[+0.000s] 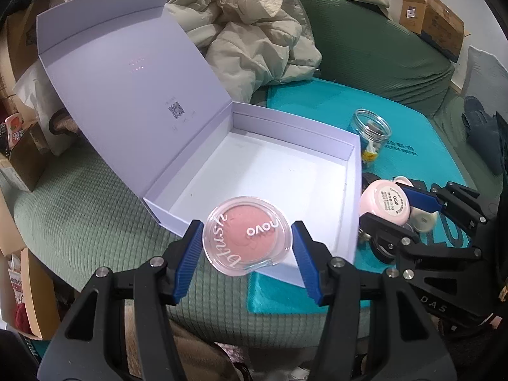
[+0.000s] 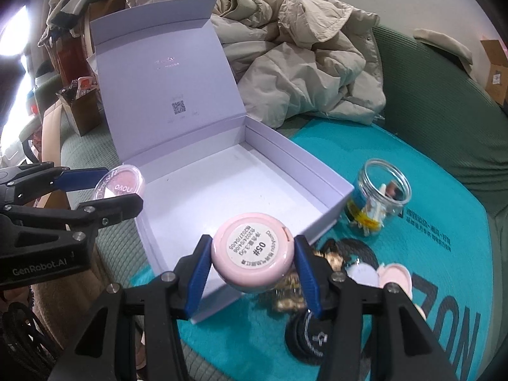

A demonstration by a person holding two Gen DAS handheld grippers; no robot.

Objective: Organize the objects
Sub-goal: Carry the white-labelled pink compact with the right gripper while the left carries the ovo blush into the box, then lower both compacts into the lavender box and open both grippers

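Observation:
An open white box point(image 1: 349, 171) with its lid raised stands on the green sofa; it also shows in the right wrist view point(image 2: 317, 171). My left gripper point(image 1: 247, 243) is shut on a clear round blush compact point(image 1: 246, 236) and holds it above the box's near edge; the compact shows at the left in the right wrist view point(image 2: 122, 182). My right gripper point(image 2: 252, 258) is shut on a pink round compact point(image 2: 252, 255), label side up, above the box's near corner. It shows at the right in the left wrist view point(image 1: 384, 201).
A clear jar point(image 2: 379, 198) with small items stands on a teal mat point(image 2: 438, 190) right of the box. Loose compacts point(image 2: 397, 274), a black round case point(image 2: 306, 336) and gold trinkets lie on the mat. A beige jacket point(image 2: 301, 63) is piled behind.

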